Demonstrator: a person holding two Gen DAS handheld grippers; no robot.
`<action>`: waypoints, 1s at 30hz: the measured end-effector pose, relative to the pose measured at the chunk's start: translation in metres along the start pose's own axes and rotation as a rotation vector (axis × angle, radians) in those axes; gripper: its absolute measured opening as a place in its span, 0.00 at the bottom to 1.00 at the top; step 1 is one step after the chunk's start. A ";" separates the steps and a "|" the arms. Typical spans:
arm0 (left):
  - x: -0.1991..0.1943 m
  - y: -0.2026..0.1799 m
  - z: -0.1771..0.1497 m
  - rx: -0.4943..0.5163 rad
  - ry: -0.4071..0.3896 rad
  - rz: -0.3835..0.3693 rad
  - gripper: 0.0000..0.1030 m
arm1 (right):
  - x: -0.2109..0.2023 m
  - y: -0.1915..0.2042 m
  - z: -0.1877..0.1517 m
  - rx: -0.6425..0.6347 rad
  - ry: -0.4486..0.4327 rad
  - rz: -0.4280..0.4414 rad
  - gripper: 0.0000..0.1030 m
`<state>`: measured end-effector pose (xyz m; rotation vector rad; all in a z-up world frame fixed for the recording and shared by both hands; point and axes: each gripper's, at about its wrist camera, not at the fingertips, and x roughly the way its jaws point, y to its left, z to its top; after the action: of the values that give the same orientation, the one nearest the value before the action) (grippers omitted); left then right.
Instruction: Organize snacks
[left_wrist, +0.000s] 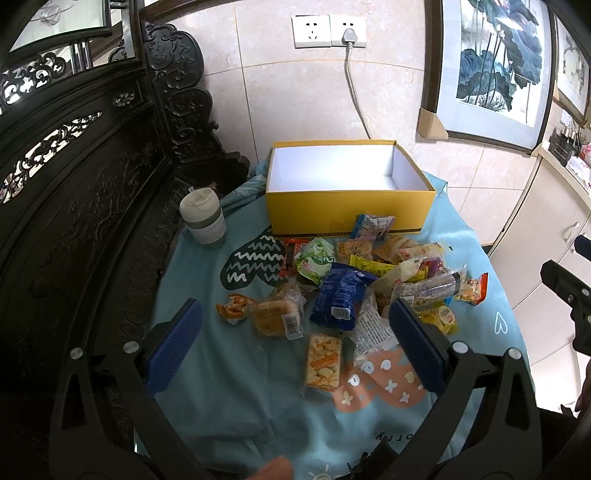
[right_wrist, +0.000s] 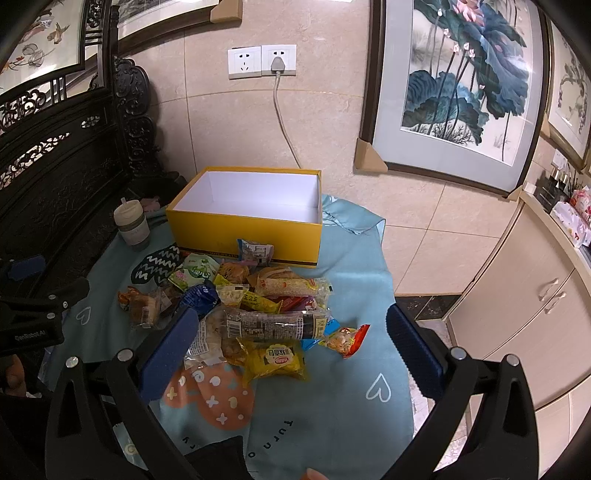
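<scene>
An empty yellow box (left_wrist: 347, 210) (right_wrist: 243, 236) with a white inside stands at the back of the blue cloth. In front of it lies a heap of wrapped snacks (left_wrist: 354, 280) (right_wrist: 258, 306): a dark blue bag (left_wrist: 340, 295), a green packet (left_wrist: 314, 260), a clear-wrapped cake (left_wrist: 275, 317), a cracker bar (left_wrist: 323, 360), a yellow packet (right_wrist: 275, 360). My left gripper (left_wrist: 295, 332) hangs open above the near side of the heap, holding nothing. My right gripper (right_wrist: 291, 345) is open too, its fingers either side of the yellow packet and above it.
A white lidded cup (left_wrist: 203, 218) (right_wrist: 131, 225) stands left of the box. Carved dark wood furniture (left_wrist: 74, 184) lines the left. The tiled wall carries a socket with a cord (left_wrist: 351, 74) and framed paintings (right_wrist: 461, 85). Beige cabinets (right_wrist: 517, 314) stand to the right.
</scene>
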<state>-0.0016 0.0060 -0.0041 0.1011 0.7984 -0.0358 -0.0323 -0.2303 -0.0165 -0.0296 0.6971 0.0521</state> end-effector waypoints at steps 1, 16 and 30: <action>0.000 0.000 0.000 -0.001 0.001 0.000 0.98 | 0.000 0.000 0.000 -0.001 0.000 -0.001 0.99; 0.000 0.001 0.000 -0.002 0.002 0.000 0.98 | 0.002 0.000 0.001 0.000 0.009 -0.001 0.99; 0.004 0.003 -0.001 0.000 0.004 0.001 0.98 | 0.002 0.004 0.000 -0.004 0.013 -0.001 0.99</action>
<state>0.0009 0.0095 -0.0075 0.1012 0.8023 -0.0344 -0.0306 -0.2264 -0.0177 -0.0343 0.7100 0.0519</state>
